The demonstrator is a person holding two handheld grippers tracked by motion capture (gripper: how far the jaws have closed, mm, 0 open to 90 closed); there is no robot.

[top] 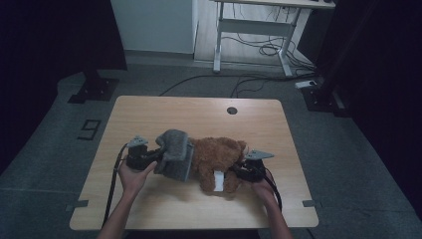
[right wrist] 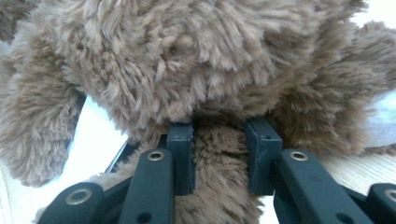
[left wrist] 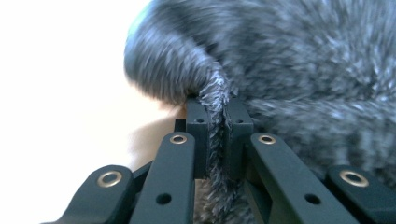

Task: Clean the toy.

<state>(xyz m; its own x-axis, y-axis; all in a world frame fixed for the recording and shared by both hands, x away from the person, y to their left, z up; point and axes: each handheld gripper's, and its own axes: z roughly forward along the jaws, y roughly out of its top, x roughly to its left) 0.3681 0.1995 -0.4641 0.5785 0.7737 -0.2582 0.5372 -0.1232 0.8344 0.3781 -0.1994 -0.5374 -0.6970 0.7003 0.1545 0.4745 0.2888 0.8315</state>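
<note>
A brown teddy bear (top: 219,158) lies on the wooden table (top: 199,117), with a white tag (top: 218,180) near its rear. A grey furry hat (top: 175,153) covers the bear's left end. My left gripper (top: 155,158) is shut on the hat's edge; in the left gripper view the grey fur (left wrist: 219,126) is pinched flat between the jaws of the left gripper (left wrist: 218,108). My right gripper (top: 239,172) comes in from the right and is shut on a limb of the bear. In the right gripper view the right gripper (right wrist: 219,133) squeezes brown fur (right wrist: 217,186).
A round cable hole (top: 232,110) sits near the table's far edge. Beyond the table stand a white desk frame (top: 259,30) with loose cables on the floor and black stand bases (top: 94,89) at left and right.
</note>
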